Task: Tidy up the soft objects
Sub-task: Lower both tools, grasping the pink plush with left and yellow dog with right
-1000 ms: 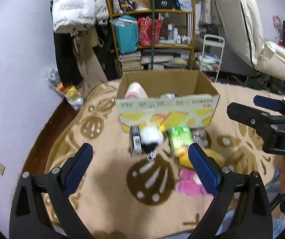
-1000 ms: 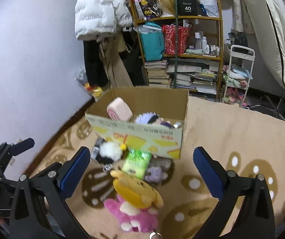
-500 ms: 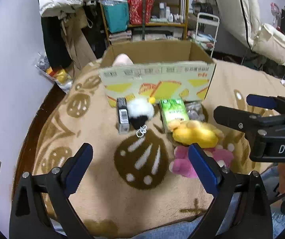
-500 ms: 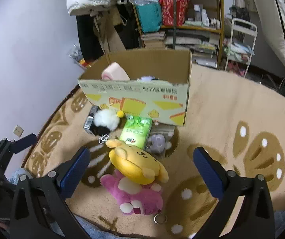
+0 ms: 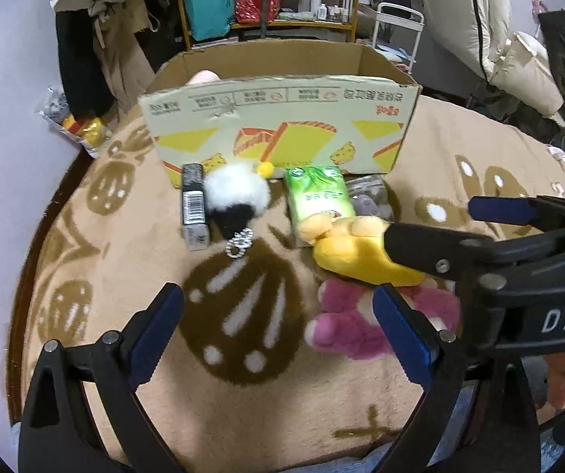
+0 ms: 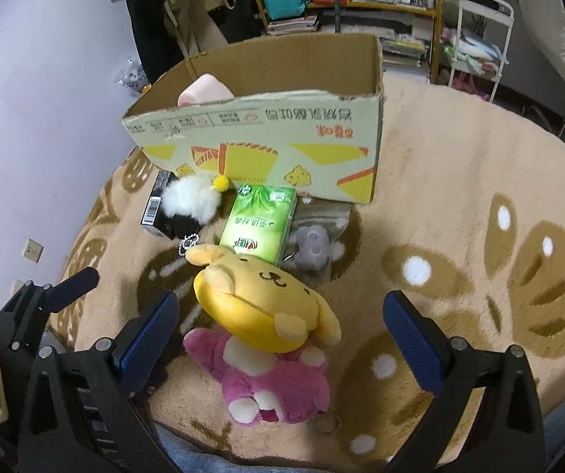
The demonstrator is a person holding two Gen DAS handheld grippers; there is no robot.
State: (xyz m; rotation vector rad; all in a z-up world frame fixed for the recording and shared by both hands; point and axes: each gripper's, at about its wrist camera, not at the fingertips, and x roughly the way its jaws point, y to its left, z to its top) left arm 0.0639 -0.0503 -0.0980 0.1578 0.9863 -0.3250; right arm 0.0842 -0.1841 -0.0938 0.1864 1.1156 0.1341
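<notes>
Right wrist view shows the right gripper (image 6: 278, 339), fingers spread and empty, above the yellow plush dog (image 6: 266, 303) lying on a pink plush bear (image 6: 274, 382) near the printed cardboard box (image 6: 266, 146), which holds only one pink soft item, so most sorting remains.

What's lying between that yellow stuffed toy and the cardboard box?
A green tissue pack lies between the yellow plush and the cardboard box, with a small grey plush beside it. The right wrist view shows it best.

A tan paw-print rug (image 6: 459, 181) carries the cardboard box (image 6: 266, 146), green tissue pack (image 6: 260, 222), pink plush (image 6: 278, 382) and fluffy keychain (image 6: 191, 205).
</notes>
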